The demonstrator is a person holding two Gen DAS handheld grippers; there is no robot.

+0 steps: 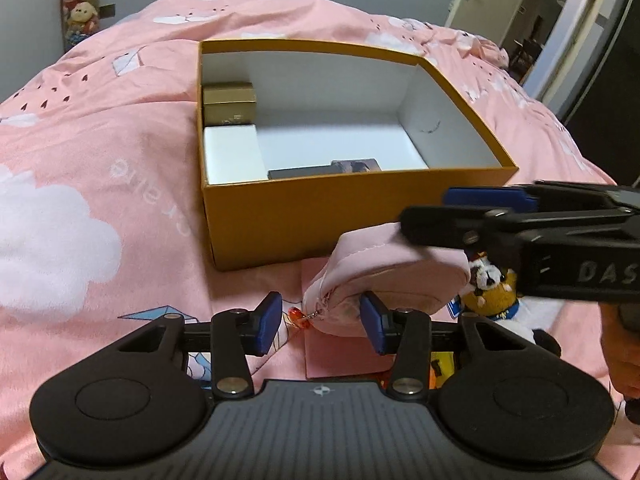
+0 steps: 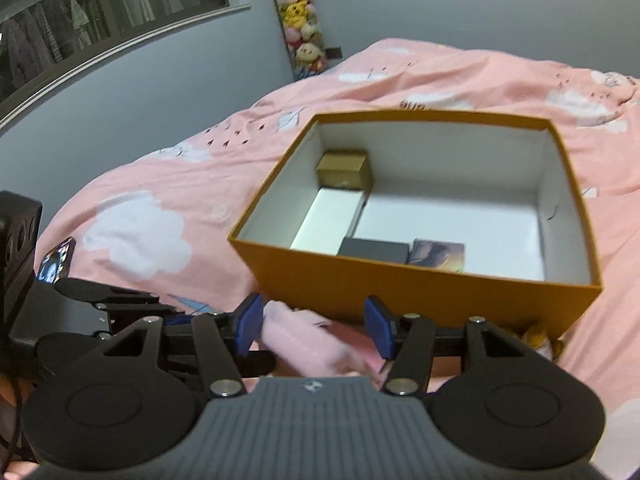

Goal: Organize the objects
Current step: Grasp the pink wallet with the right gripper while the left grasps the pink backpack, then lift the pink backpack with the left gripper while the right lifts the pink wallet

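Pink fabric is what both grippers crowd around: a soft pink zip pouch (image 1: 380, 276) lying on the cloud-print pink duvet (image 1: 100, 152), just in front of the near wall of an open orange cardboard box (image 1: 280, 220). The left gripper (image 1: 320, 328) points steeply down at the pouch's zipper end, its blue pads (image 1: 267, 322) standing apart; the right-hand pad touches the pouch's side, while the other is clear of it, with an orange bead zip pull (image 1: 297, 316) in the gap. The right gripper (image 2: 314, 330) comes in from the side at a shallower slant, its fingers parted as well, with the blurred pouch (image 2: 304, 340) between them — whether either pad presses on the fabric I cannot tell. In the left wrist view its upper fingers are smeared where they cross the pouch's top.

A small plush toy (image 1: 490, 284) sits behind that gripper, mostly hidden. Something yellow and orange peeks out under the left gripper's frame, too covered to name. A flat pink sheet (image 1: 340, 356) lies under the pouch.

Inside the box, along its left wall, stand a small gold box (image 2: 344, 170) and a white box (image 2: 330, 220); against the near wall lie a dark grey box (image 2: 374, 249) and a picture card (image 2: 438, 254). The rest of the white floor is bare.
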